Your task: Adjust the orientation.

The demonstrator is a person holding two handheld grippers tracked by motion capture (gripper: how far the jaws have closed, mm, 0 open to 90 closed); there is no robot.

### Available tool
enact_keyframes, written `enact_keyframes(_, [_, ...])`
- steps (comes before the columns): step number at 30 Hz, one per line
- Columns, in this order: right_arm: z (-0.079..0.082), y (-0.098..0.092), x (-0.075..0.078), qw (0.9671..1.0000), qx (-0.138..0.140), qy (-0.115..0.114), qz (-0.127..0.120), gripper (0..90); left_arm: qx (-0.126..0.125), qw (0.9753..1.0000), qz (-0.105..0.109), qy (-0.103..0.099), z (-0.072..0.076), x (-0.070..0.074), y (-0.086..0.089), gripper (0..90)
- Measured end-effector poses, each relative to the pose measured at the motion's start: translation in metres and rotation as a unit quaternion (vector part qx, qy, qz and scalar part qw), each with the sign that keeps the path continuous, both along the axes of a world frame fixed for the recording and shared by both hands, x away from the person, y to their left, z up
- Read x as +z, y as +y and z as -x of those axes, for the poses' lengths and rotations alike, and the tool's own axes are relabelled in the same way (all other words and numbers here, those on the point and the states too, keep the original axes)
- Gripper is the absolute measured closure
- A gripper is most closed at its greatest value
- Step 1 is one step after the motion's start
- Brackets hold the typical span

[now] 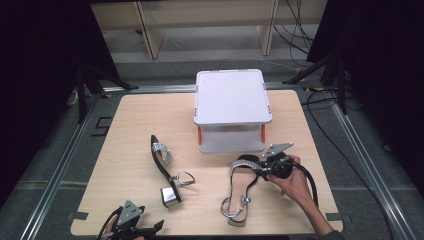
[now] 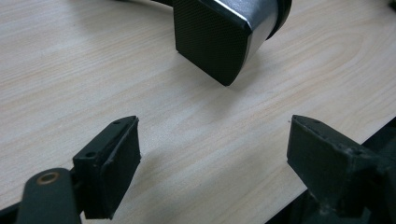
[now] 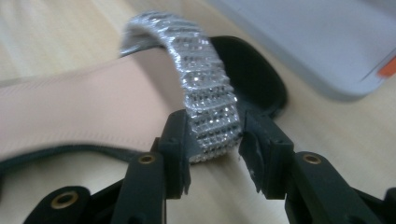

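Silver rhinestones cover the strap (image 3: 208,100) that the right gripper (image 3: 214,140) has clenched between its jaws; the right gripper view shows both pads pressed against the band's sides, the beige insole running off to the left of the frame, and the black toe edge behind. At upper right of that frame lies the grey edge of the stand (image 3: 327,42) with an orange corner, close to the toe but apart from it.

The high view adds the layout: the right sandal (image 1: 241,187) lies at lower centre-right on the table (image 1: 130,115), toe toward the stand (image 1: 232,95), ankle strap near the front edge. The right gripper (image 1: 267,166) grips at the toe end, with the hand (image 1: 295,185) behind it.

The left sandal (image 1: 165,167) lies on its side at centre-left, well apart from its mate, its silver block heel (image 1: 169,196) pointing to the bottom of the frame. The left gripper (image 1: 131,220) sits at the lower left by the table's front edge.

The left gripper view shows its jaws spread wide and released over bare wood, with the heel (image 2: 219,37) at top centre, ahead of the jaws and untouched. The table edge cuts across the lower right, seemingly under the right-hand jaw.

Bare wood lies open left of the left sandal.
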State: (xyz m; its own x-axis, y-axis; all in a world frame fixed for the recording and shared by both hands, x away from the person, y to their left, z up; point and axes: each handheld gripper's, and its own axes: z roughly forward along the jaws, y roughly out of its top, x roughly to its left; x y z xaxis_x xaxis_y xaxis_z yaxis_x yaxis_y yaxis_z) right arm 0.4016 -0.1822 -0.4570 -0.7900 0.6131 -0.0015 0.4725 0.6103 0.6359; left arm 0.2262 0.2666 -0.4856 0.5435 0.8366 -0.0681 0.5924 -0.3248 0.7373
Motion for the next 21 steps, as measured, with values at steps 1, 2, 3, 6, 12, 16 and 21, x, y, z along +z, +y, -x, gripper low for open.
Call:
enact_keyframes(1, [-0.004, 0.001, 0.001, 1.0, -0.001, -0.006, 0.003, 60.4, -0.001, 1.0, -0.006, 0.0, 0.0, 0.0, 0.001, 17.0])
enact_keyframes(2, [-0.008, 0.001, 0.002, 0.9999, -0.006, -0.009, -0.002, 59.3, -0.004, 0.9999, -0.009, -0.005, -0.001, 0.0, 0.002, 17.0])
enact_keyframes(3, [-0.011, 0.001, 0.002, 1.0, -0.003, -0.007, 0.003, 56.4, -0.01, 0.9998, -0.011, -0.011, -0.003, 0.0, 0.002, 17.0])
enact_keyframes(6, [-0.011, 0.004, 0.002, 0.9997, -0.022, 0.003, -0.002, 47.2, 0.001, 1.0, 0.001, 0.001, 0.0, 0.001, 0.0, 17.1])
enact_keyframes(12, [0.029, 0.009, 0.03, 0.9965, -0.068, 0.033, -0.037, 34.0, 0.003, 1.0, -0.001, 0.001, 0.001, 0.001, 0.0, 17.0])
enact_keyframes(16, [0.045, 0.02, 0.031, 0.9973, -0.037, 0.043, -0.047, 30.7, -0.007, 0.9999, -0.007, -0.009, -0.001, 0.001, 0.001, 17.1])
enact_keyframes(21, [0.075, 0.035, 0.028, 0.9977, -0.01, 0.055, -0.037, 29.1, -0.009, 0.9999, -0.009, -0.011, -0.001, 0.002, 0.002, 17.0])
